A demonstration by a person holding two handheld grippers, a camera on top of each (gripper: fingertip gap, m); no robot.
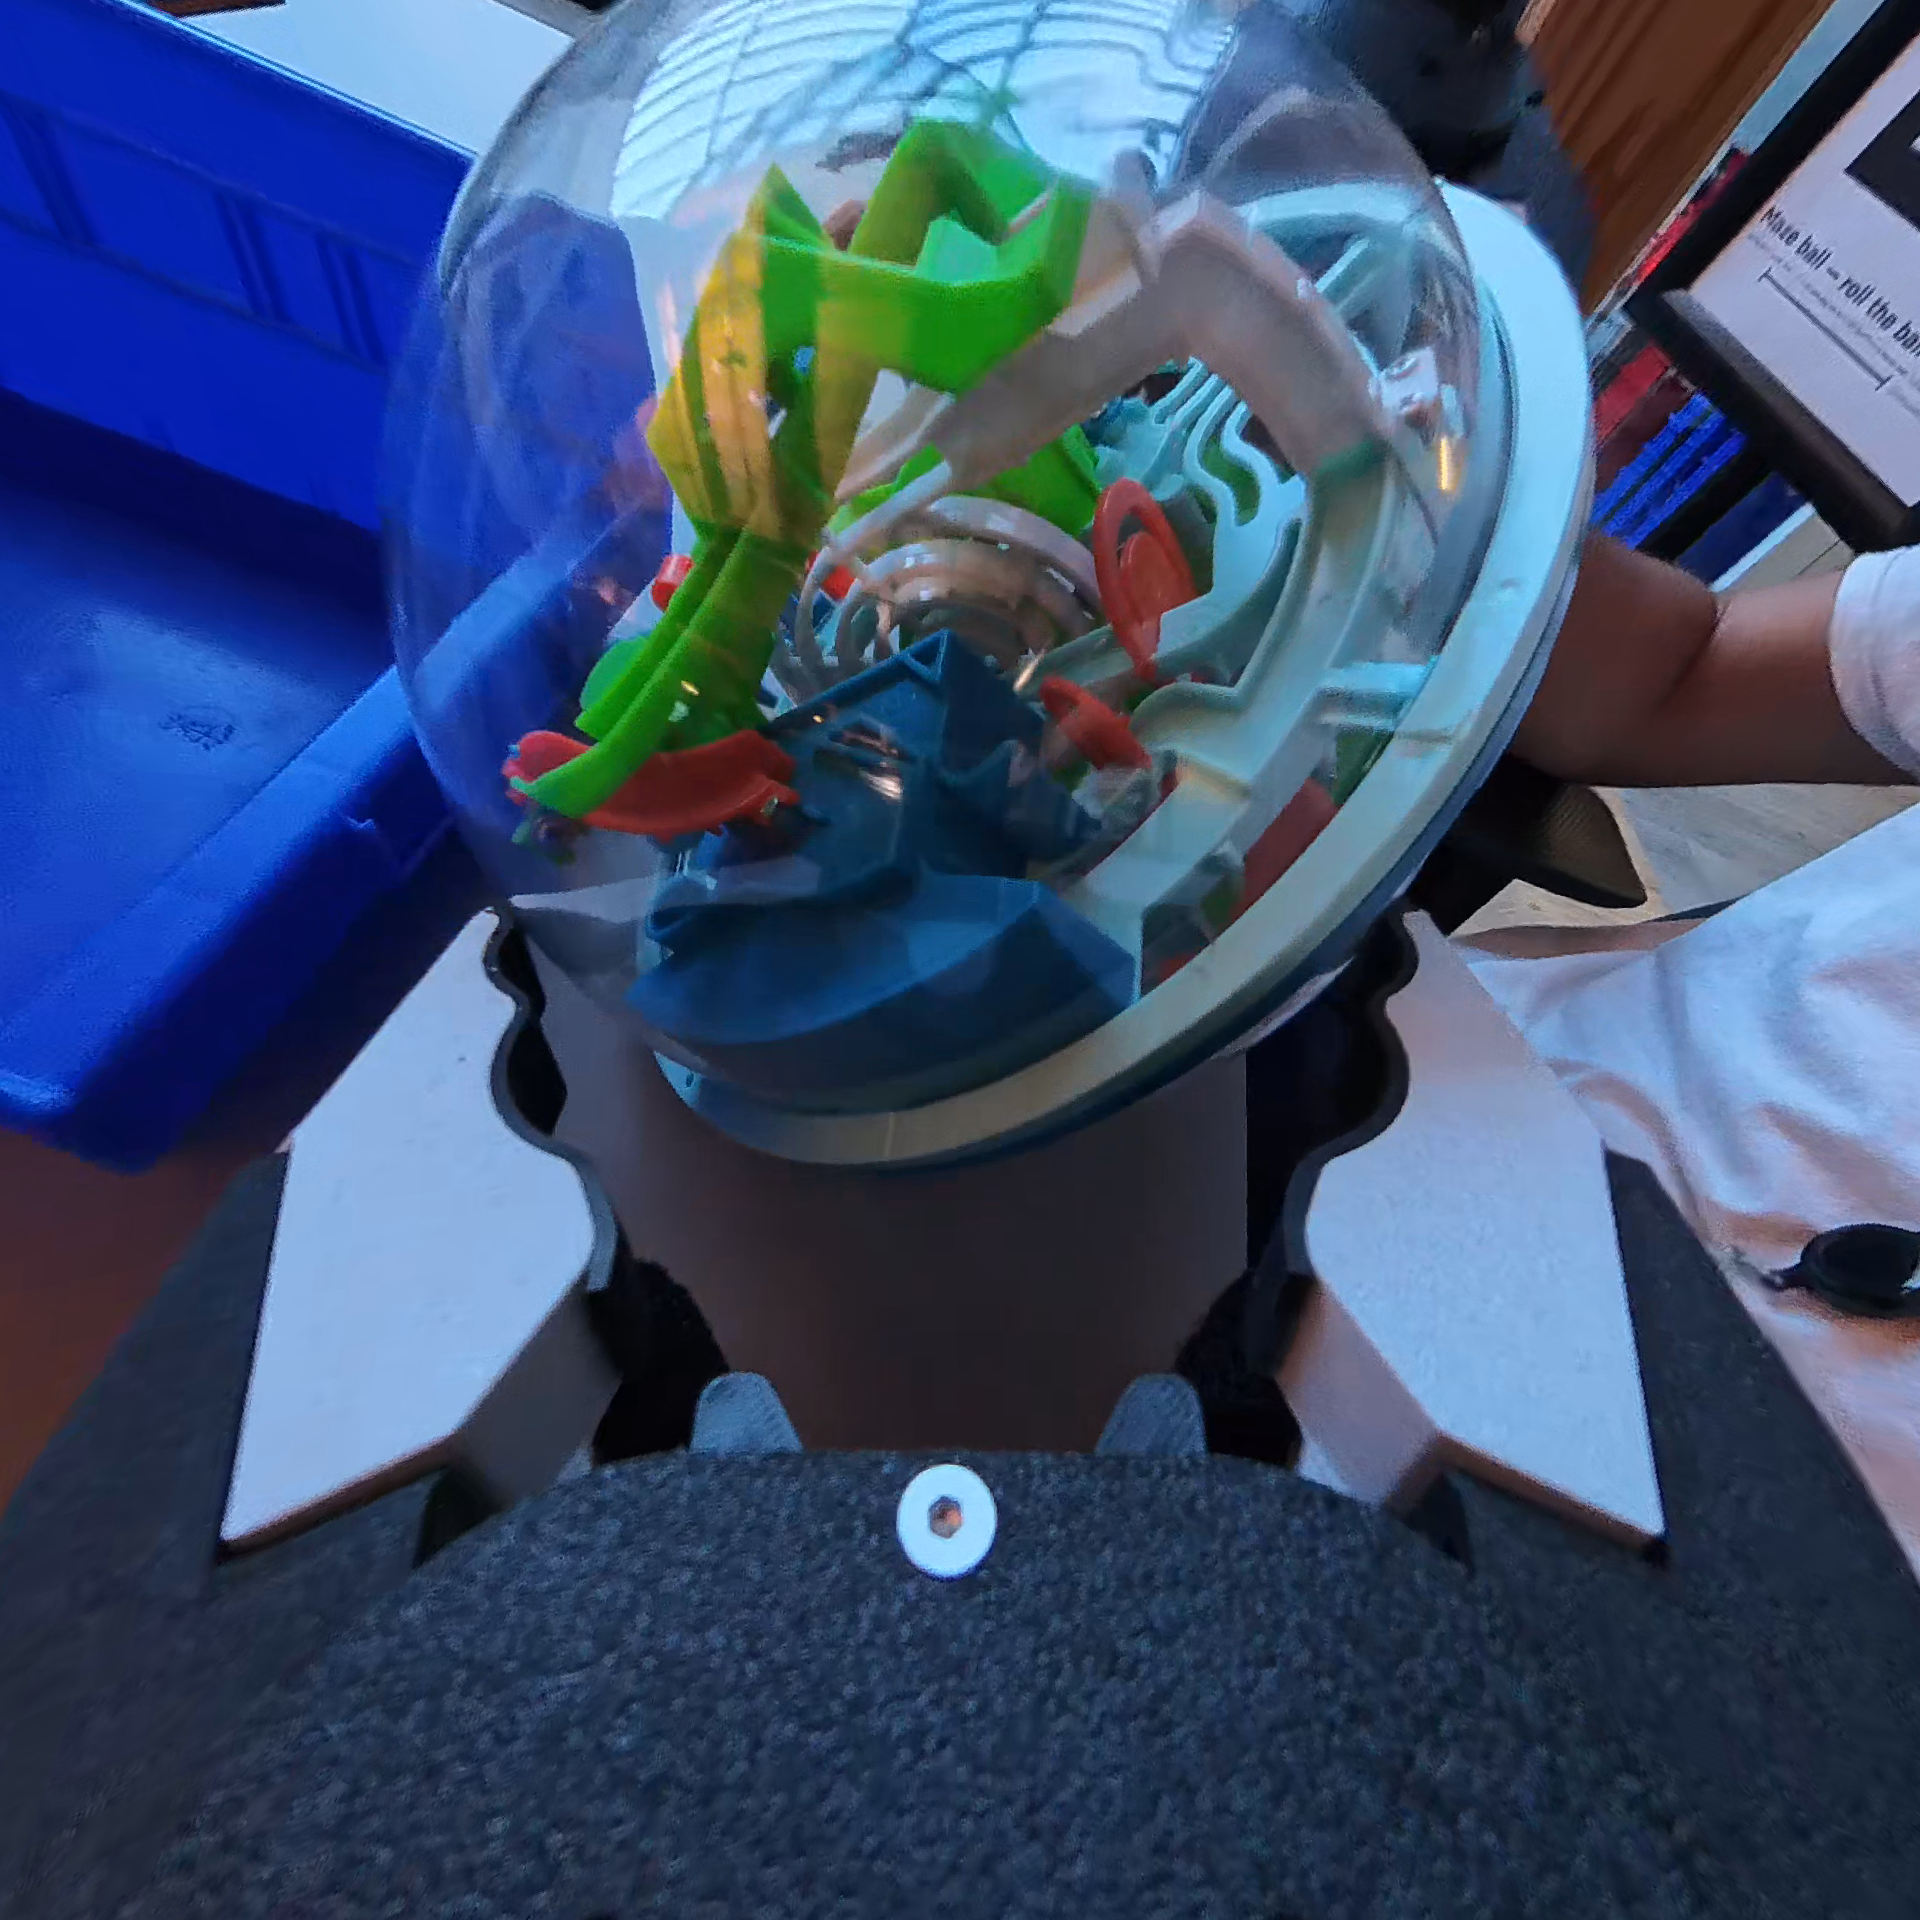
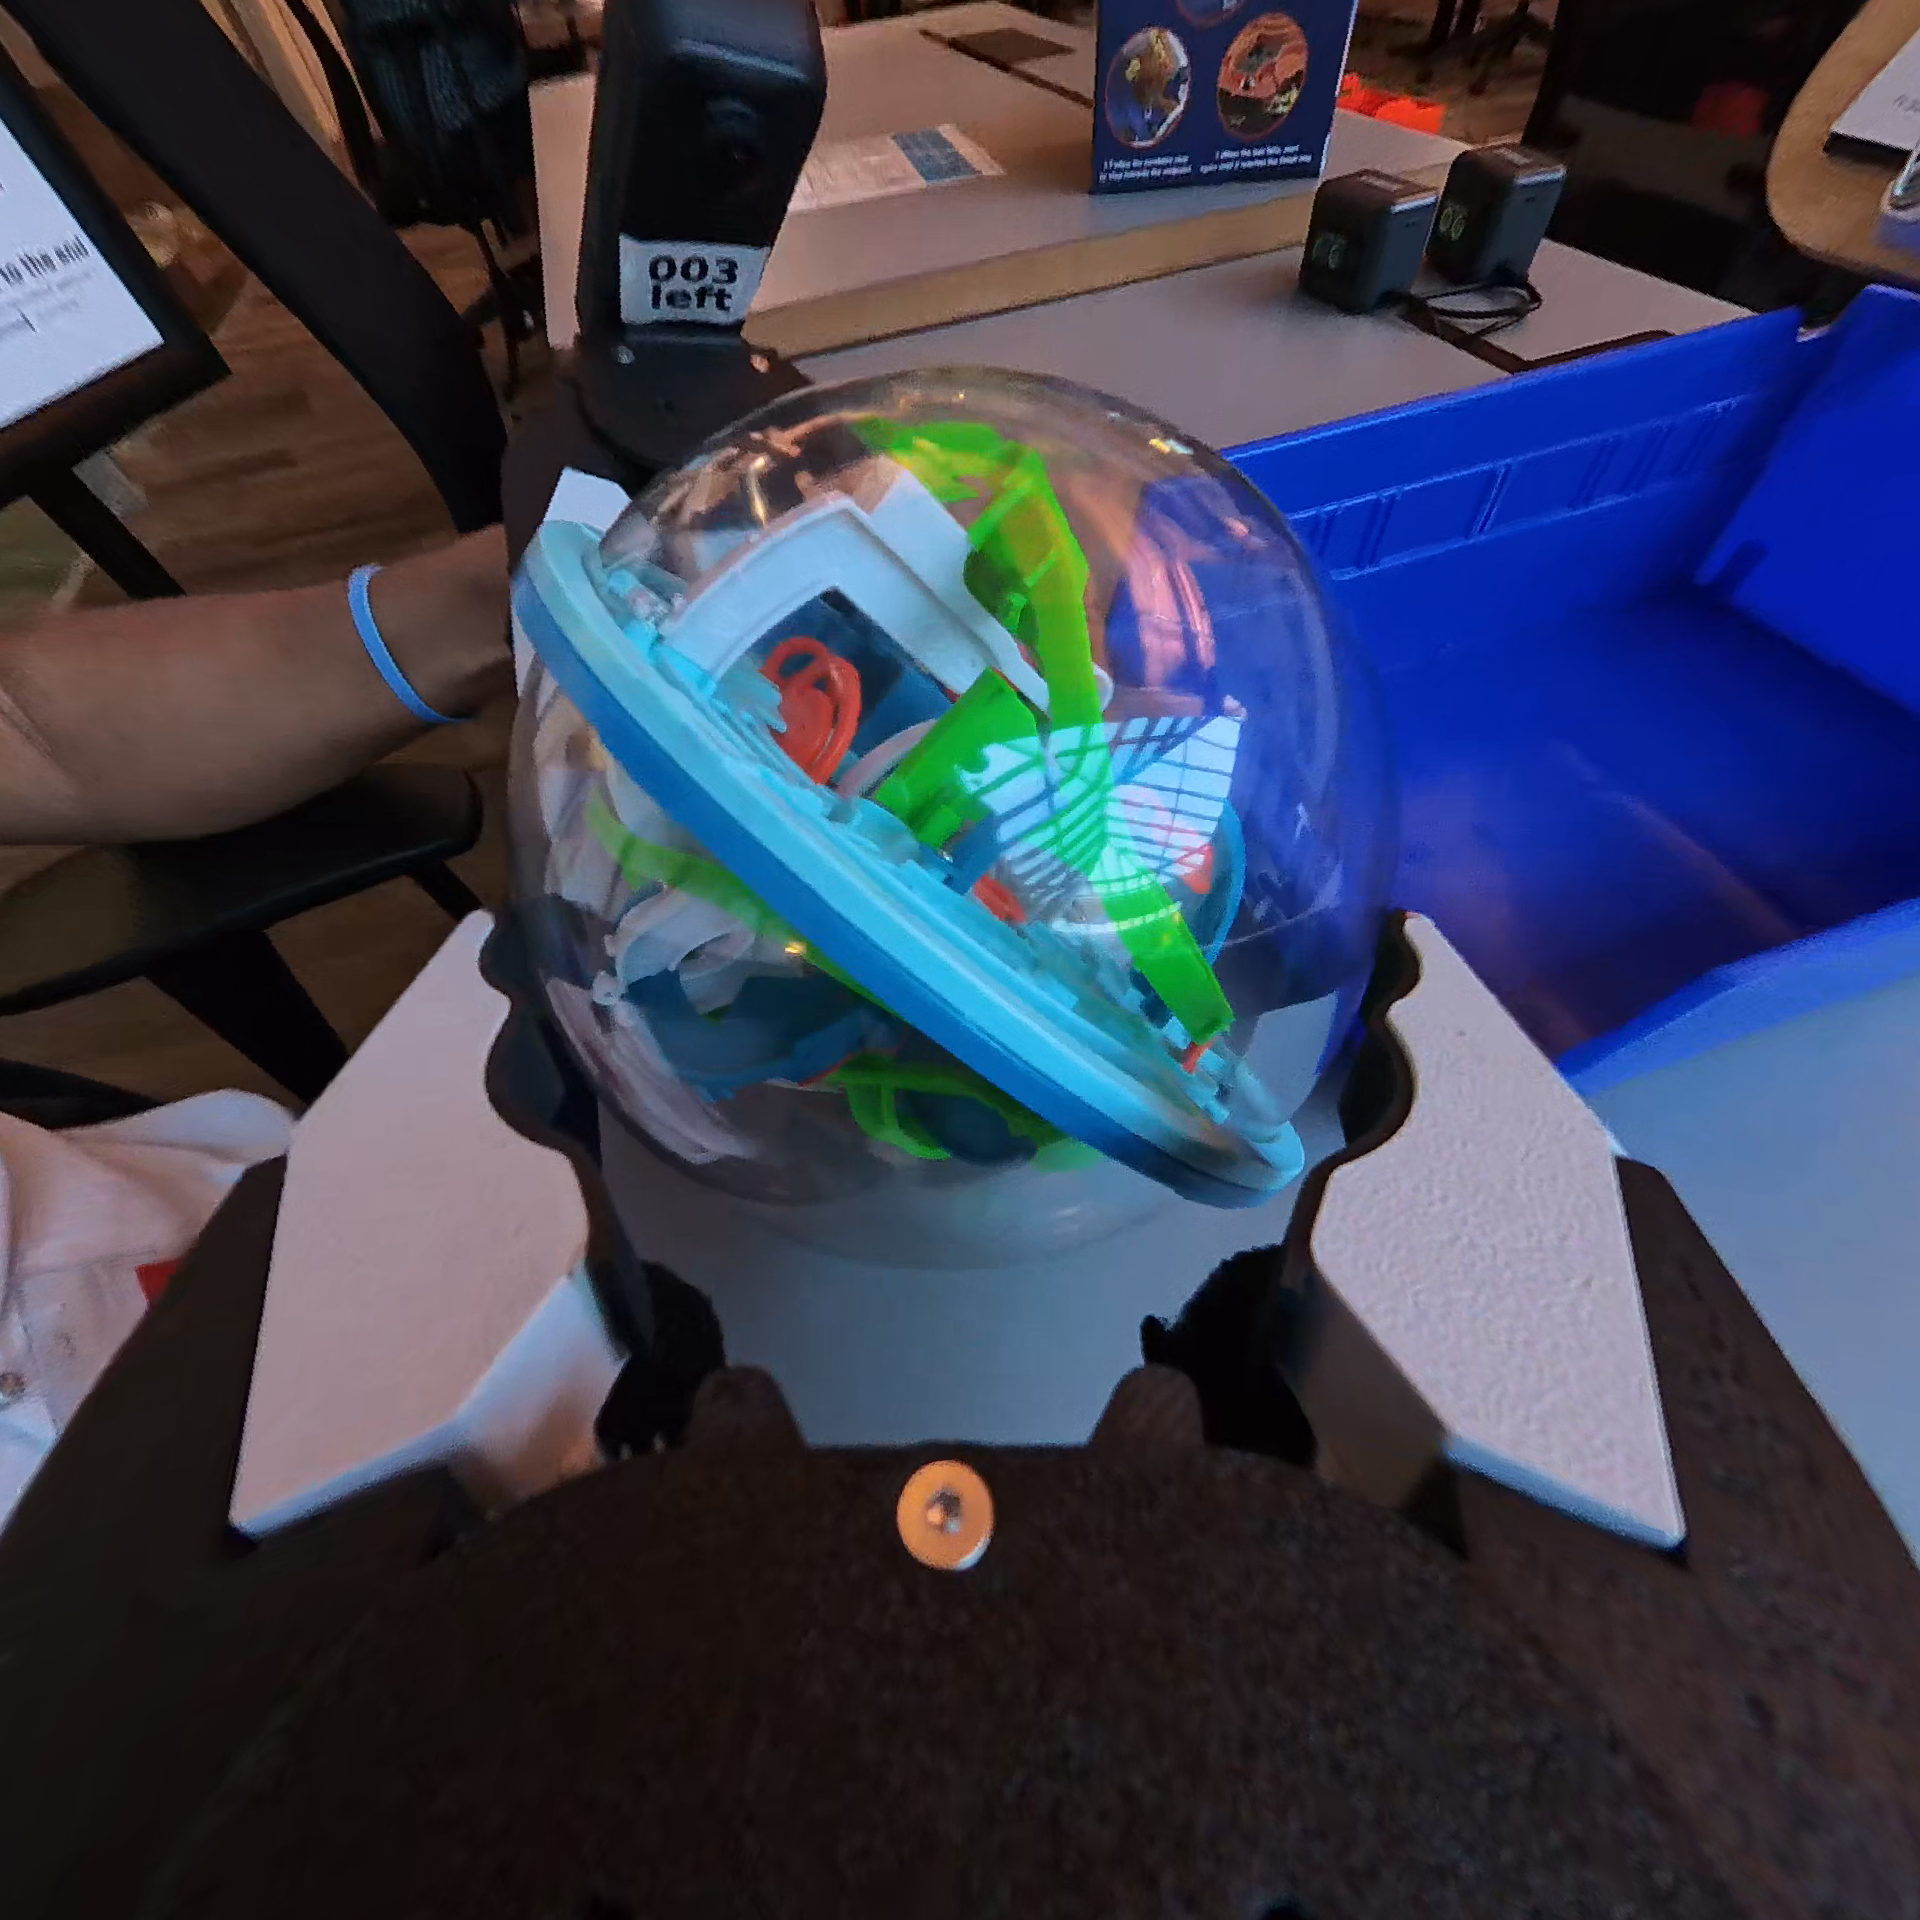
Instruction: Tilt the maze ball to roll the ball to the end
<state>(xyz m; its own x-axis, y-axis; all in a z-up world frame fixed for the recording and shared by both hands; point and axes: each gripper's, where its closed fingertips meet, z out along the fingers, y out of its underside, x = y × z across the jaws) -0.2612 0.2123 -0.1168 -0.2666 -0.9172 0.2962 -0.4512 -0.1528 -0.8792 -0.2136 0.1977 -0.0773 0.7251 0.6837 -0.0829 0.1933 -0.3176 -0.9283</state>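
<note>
The maze ball (image 1: 935, 623) is a clear sphere with green, blue, red and white tracks inside and a pale blue rim band. It is held up off the table and tilted. My left gripper (image 1: 945, 987) has its jaws spread wide, with the fingertips against the ball's lower sides. My right gripper (image 2: 945, 997) holds the maze ball (image 2: 935, 831) the same way from the opposite side. The left gripper (image 2: 686, 208) also shows behind the ball in the right wrist view. I cannot make out the small rolling ball inside.
A big blue bin (image 1: 187, 623) stands beside the ball and also shows in the right wrist view (image 2: 1662, 727). A person's arm (image 2: 208, 707) reaches in. A framed sign (image 1: 1818, 260), two small black devices (image 2: 1434, 229) and a blue box (image 2: 1216, 94) stand farther off. A grey table (image 2: 1766, 1195) lies below.
</note>
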